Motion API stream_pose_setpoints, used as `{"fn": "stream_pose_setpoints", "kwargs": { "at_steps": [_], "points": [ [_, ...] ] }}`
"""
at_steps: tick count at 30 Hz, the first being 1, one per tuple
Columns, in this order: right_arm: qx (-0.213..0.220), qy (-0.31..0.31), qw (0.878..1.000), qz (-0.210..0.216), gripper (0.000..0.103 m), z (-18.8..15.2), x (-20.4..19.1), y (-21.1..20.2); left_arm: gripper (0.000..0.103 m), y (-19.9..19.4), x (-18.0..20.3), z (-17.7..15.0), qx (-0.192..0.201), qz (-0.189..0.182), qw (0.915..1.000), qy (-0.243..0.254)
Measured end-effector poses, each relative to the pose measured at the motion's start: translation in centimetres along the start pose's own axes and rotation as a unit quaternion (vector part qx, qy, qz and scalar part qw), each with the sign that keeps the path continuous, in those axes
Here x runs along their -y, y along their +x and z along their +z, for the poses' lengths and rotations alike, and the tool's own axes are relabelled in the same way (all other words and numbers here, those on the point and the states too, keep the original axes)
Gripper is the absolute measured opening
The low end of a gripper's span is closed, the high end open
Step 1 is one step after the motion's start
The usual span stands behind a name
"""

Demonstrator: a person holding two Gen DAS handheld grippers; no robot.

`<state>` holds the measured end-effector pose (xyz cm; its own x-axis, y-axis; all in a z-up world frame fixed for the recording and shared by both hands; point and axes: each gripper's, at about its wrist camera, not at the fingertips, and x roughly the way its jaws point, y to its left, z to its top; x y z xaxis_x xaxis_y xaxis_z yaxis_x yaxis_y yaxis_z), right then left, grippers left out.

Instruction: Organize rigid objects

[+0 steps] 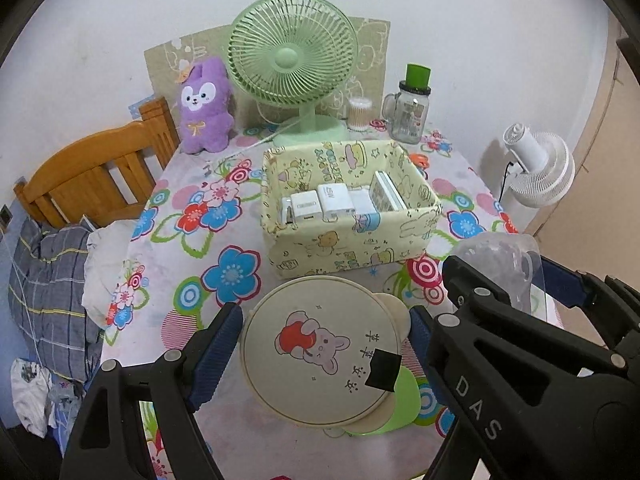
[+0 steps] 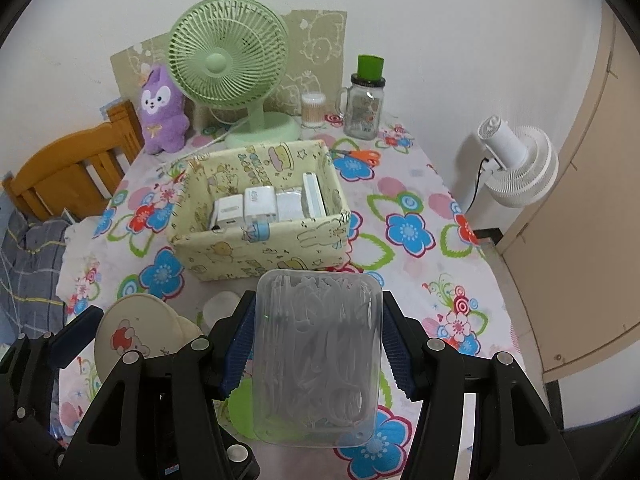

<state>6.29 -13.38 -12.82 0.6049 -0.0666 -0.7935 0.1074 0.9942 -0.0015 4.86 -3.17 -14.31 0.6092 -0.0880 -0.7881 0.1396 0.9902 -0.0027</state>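
In the left wrist view, a round cream case, printed with a rabbit and bearing a strip of black tape, is clamped between the blue pads of the left gripper; the case is held clear above the flowered tablecloth, just in front of the yellow fabric box; white chargers are seen standing in a row inside that box, at its near side; the right gripper is seen at the right edge, with a clear plastic box between its fingers; a green desk fan, a purple plush rabbit, a tub of cotton swabs and a glass jar with a green lid are ranged along the wall behind the fabric box; a wooden chair is seen at the left, and a white fan at the right, beyond the table edge.

In the right wrist view, the clear plastic box, filled with pale thin plastic pieces, is gripped at its long sides by the right gripper, the pads pressed on it; it is held above the tablecloth, just before the fabric box; the chargers are seen inside; orange scissors lie beside the fabric box's far right corner; the left gripper with the round case is seen at the lower left.
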Motion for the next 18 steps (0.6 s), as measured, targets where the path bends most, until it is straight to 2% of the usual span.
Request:
{"fn": "stream_pose_setpoints", "kwargs": {
  "at_steps": [18],
  "points": [
    [0.033, -0.014, 0.999, 0.022, 0.062, 3.4, -1.0, -2.2, 0.085, -2.4, -1.0, 2.9, 0.035, 0.012, 0.9992, -0.014]
  ]
}}
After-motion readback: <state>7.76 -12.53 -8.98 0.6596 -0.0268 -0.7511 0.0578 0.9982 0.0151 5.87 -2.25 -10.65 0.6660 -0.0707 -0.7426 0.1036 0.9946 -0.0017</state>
